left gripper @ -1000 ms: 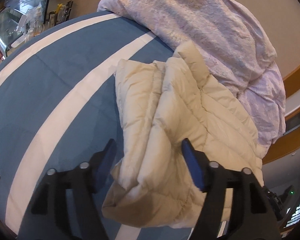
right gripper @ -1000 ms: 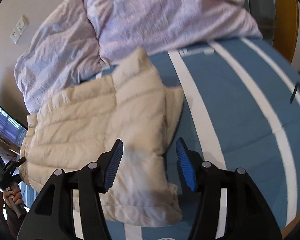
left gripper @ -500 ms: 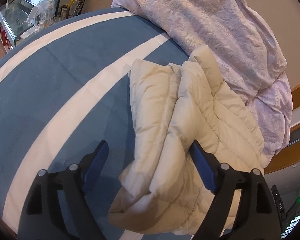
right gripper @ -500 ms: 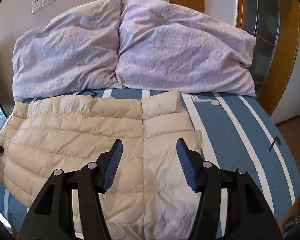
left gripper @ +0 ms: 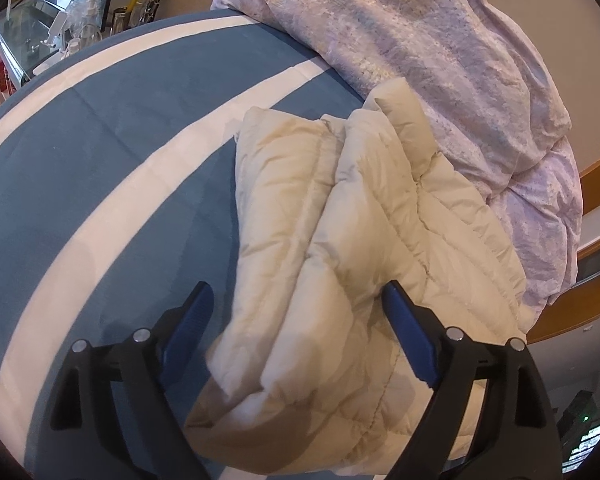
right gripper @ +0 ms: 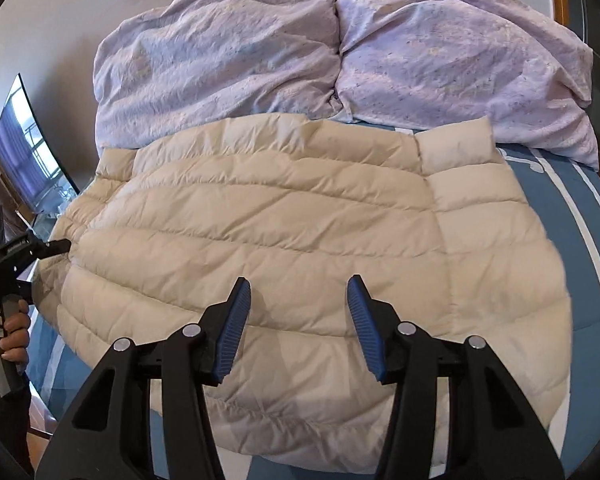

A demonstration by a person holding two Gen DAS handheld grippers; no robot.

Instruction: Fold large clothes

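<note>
A cream quilted down jacket [right gripper: 284, 220] lies spread on the blue bed with white stripes, its sides folded in. In the left wrist view the jacket [left gripper: 340, 240] shows end-on as a bulky folded bundle. My left gripper [left gripper: 296, 300] is open, jaws wide, straddling the jacket's near end without holding it. It also shows in the right wrist view [right gripper: 40, 250] at the jacket's left edge, held by a hand. My right gripper [right gripper: 298, 292] is open and empty, hovering above the jacket's near edge.
Two lilac pillows [right gripper: 340, 52] lie at the head of the bed, touching the jacket's far edge; they also show in the left wrist view [left gripper: 440, 60]. The striped bedspread [left gripper: 100, 140] extends left. A cluttered side table [left gripper: 60, 36] stands beyond the bed. A window [right gripper: 24, 140] is at left.
The right gripper swung from the jacket's right side toward its middle and near edge. The left gripper moved closer over the jacket's end. Both stayed open.
</note>
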